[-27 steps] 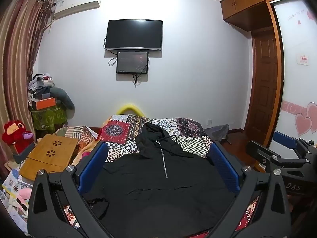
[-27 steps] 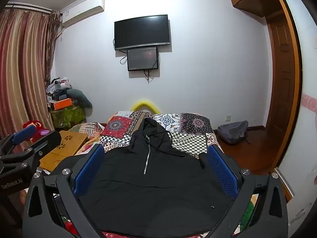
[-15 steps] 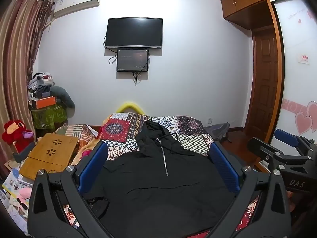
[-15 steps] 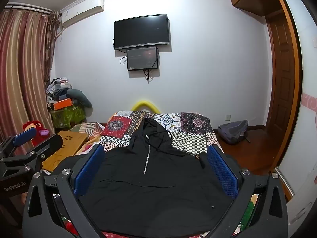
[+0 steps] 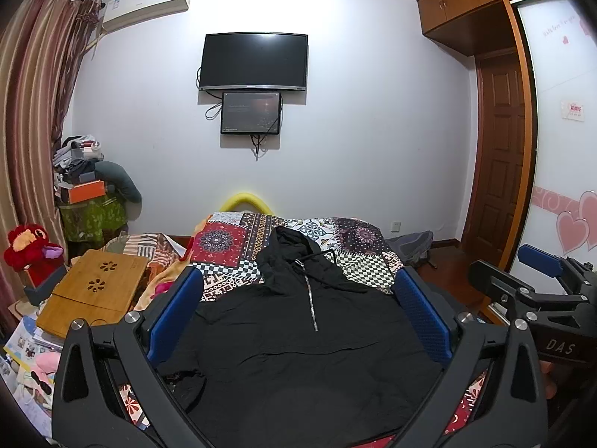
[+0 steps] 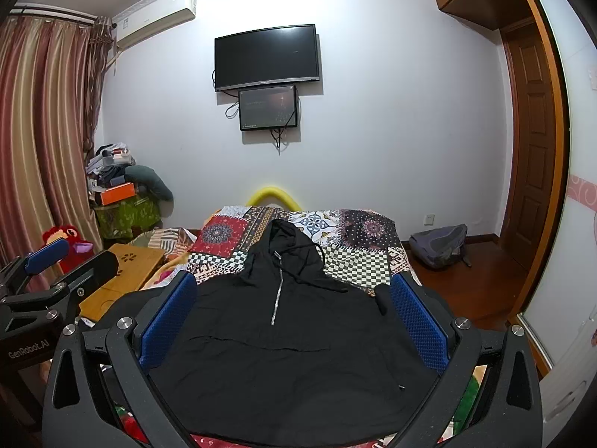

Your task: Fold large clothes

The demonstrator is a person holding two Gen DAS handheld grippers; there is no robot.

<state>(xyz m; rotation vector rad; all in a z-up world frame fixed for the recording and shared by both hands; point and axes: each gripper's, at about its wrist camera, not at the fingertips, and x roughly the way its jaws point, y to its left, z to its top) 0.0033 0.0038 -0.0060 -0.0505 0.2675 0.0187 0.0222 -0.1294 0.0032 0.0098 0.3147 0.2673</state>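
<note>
Both grippers, left point(image 5: 298, 310) and right point(image 6: 293, 308), released wide, holding nothing. Hoodie point(image 5: 309, 351) flat on the bed point(image 5: 231, 239), hood far end. No change since earlier frames; folding not begun.

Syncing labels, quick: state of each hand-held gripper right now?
Left hand-held gripper: open, holding nothing, above the hoodie.
Right hand-held gripper: open, holding nothing.
</note>
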